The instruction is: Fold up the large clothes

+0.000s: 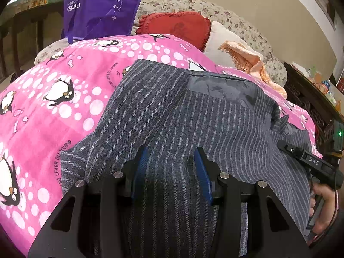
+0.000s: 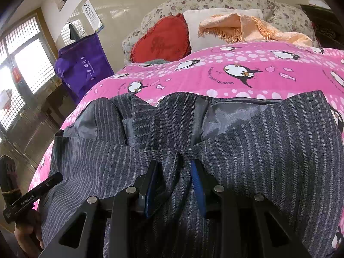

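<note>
A dark grey pinstriped wool jacket [image 1: 172, 111] is lying spread on the pink penguin-print quilt [image 1: 53, 99] over the bed, its smooth grey lining [image 2: 228, 116] showing at the far edge. The left gripper [image 1: 171, 157] is straddling a raised ridge of the cloth, though I cannot tell whether its blue pads are pressing it; the right gripper [image 2: 174, 172] is pinching a bunched fold. Folding is looking barely begun (no tidy crease is showing), so most of the work is remaining
</note>
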`<state>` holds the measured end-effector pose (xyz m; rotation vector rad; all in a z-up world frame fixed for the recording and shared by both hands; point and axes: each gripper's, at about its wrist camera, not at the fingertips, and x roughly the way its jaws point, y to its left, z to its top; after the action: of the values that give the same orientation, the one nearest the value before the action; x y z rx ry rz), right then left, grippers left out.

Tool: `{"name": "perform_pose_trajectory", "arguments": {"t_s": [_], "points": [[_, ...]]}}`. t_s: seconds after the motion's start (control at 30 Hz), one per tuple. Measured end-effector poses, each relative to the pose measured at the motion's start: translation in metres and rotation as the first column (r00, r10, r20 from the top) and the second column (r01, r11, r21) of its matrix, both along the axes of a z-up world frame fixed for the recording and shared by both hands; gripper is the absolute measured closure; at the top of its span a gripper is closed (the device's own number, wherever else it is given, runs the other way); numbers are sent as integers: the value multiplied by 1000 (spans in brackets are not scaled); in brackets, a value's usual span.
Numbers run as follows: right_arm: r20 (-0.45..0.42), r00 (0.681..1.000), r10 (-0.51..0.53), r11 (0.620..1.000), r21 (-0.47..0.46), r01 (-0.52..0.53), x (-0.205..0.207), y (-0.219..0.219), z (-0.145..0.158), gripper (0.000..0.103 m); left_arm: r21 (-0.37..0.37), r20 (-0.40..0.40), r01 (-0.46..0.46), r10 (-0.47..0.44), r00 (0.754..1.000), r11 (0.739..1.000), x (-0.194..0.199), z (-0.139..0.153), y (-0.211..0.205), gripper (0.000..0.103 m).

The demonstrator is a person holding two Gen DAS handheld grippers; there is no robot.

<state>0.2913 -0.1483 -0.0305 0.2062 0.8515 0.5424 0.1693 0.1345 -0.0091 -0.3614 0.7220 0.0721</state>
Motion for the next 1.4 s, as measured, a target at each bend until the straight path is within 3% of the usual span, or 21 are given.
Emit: {"name": "perform_pose_trajectory", "arguments": {"t_s": [0.57,0.63,0.7,0.77,0.8,0.87,0.9,0.97,1.03,1.13,1.17,1.23,1.27,1.33,1.4], "points": [[-31,1000,-5,1000,-8,5,-6,-1,6,73,75,-50,0,4,999,997,10,-4,-7,59],[-69,997,-20,996,-86,14,-26,-6,21,72,71,-51,-1,4,999,998,10,-4,-6,59],[-31,999,-24,997,-71,22,-61,-23,40,71,75,-52,0,4,999,997,10,-4,-6,59],[39,999,-32,995,-88,36,-109,-42,54,63,76,-52,0,4,999,997,10,-4,-7,59],[61,998,-24,994,-108,31,-140,-52,52,59,76,-52,1,3,999,997,10,-4,-7,59],[28,1000,-9,987,-163,13,-169,-62,32,38,82,-56,1,3,998,997,11,-4,-8,58],[-10,1000,3,971,-239,-5,-185,-66,10,38,96,-65,9,-3,998,995,11,-3,-10,56],[73,997,-6,954,-298,28,-209,-73,10,37,138,-101,49,-35,994,989,8,0,-17,51],[64,996,-67,948,-306,84,-217,-84,17,37,196,-147,90,-62,987,976,-4,10,-27,51],[166,981,-101,955,-260,142,-239,-93,41,37,182,16,150,-155,988,972,-60,46,-39,51],[175,980,-95,960,-245,137,-243,-92,43,37,193,59,165,-179,982,967,-82,51,-44,44],[161,986,-54,973,-215,88,-248,-81,38,37,220,59,175,-192,980,960,-105,42,-50,36],[148,988,-37,972,-223,70,-247,-75,32,37,240,12,168,-176,984,956,-111,25,-50,36],[114,993,-8,959,-281,40,-245,-61,11,37,212,-68,157,-146,987,964,-111,-1,-44,36],[111,994,-16,955,-292,48,-245,-60,2,30,187,-50,153,-146,988,970,-115,-7,-38,36]]}}
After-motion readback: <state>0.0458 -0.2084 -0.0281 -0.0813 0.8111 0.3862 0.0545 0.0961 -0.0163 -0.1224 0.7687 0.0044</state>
